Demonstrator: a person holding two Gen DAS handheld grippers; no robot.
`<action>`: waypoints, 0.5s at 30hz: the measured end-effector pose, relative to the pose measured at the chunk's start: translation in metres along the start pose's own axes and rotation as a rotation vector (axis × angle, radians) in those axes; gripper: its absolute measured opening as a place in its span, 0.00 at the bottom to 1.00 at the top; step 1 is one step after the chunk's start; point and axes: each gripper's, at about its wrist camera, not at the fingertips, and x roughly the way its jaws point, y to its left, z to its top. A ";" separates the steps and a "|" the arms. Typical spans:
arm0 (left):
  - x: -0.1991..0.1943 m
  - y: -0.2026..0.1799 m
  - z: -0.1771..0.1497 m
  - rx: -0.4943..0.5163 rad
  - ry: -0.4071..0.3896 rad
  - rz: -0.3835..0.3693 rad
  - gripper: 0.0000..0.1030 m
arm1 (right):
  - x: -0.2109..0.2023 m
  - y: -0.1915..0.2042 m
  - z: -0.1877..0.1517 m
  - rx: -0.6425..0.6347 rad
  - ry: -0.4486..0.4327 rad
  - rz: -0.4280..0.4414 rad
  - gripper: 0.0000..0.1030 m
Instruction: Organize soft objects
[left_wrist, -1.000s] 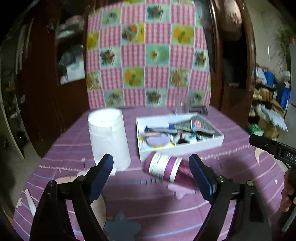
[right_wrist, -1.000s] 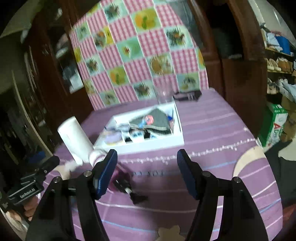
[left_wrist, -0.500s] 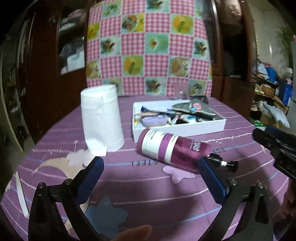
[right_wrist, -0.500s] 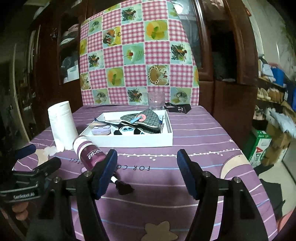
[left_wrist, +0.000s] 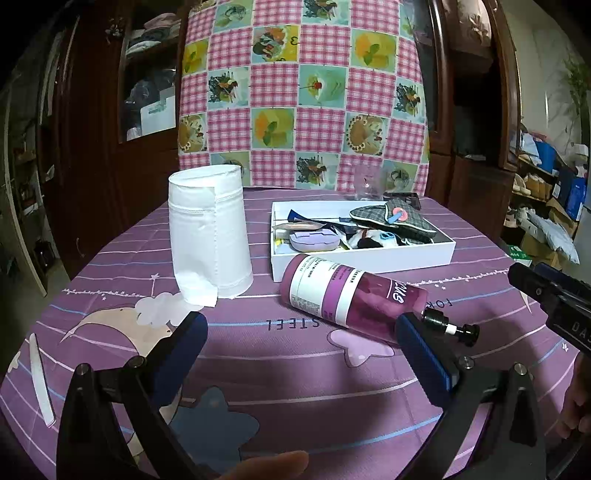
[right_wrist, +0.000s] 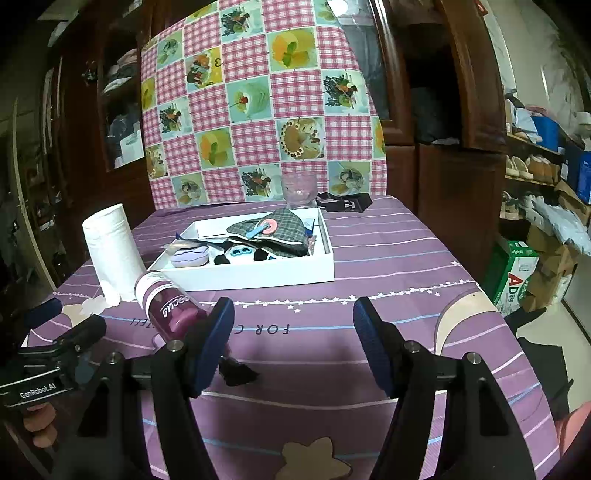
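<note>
Left wrist view: left gripper (left_wrist: 301, 341) spread wide, nothing between its blue pads, low over the purple-clothed worktop (left_wrist: 280, 373). Purple plastic pump bottle (left_wrist: 352, 297) on its side just ahead, close beside the white shallow tray (left_wrist: 369, 258) of soft items; white paper roll (left_wrist: 208, 230) upright to the left. Long axis of the bottle diagonal across the frame, base toward the tray, black pump nozzle toward the right-hand pad.

Right wrist view: right gripper (right_wrist: 293, 338) parted, empty, over bare cloth. Same bottle at lower left, nozzle toward the camera, partly behind the left pad.

Probably best to straddle the labelled body squarely across its long axis, clear of the nozzle, and close gently against rolling.
</note>
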 end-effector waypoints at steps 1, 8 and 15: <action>0.000 0.000 0.000 -0.003 -0.001 0.000 1.00 | 0.000 -0.001 0.000 0.004 0.000 -0.002 0.66; -0.005 0.001 0.001 -0.007 -0.025 0.022 1.00 | -0.001 -0.003 0.000 0.007 -0.002 -0.005 0.66; -0.007 0.001 0.001 -0.012 -0.029 0.032 1.00 | -0.001 0.000 0.000 -0.018 -0.009 -0.005 0.66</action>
